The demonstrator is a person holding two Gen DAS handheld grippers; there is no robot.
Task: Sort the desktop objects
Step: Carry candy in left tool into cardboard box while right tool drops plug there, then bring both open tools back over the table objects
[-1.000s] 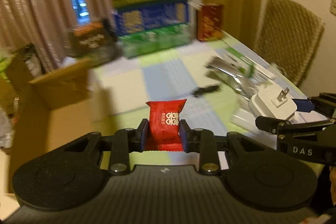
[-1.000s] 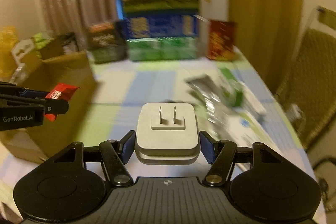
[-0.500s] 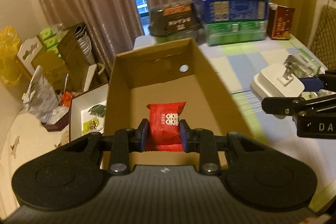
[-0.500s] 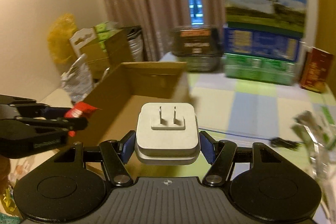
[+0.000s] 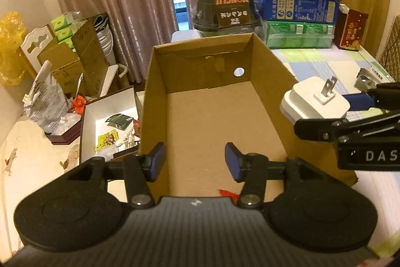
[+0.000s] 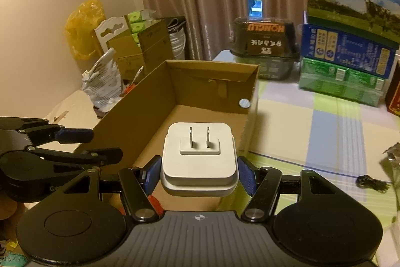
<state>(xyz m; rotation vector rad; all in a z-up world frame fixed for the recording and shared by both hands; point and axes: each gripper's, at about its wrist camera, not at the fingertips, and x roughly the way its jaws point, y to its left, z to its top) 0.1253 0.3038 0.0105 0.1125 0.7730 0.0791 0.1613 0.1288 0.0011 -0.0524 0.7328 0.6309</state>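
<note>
Warm dim light, fisheye-bent edges

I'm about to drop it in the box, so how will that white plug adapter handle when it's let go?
The white plug adapter looks rigid and dense for its size, so it should drop straight. Its flat faces suggest no rolling. Its smooth shell might skid on the cardboard box floor.

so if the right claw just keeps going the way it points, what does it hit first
Most likely the cardboard box: the right claw, shut on the white plug, points down over the box's near right wall toward its floor. Depth is hard to judge.
</note>
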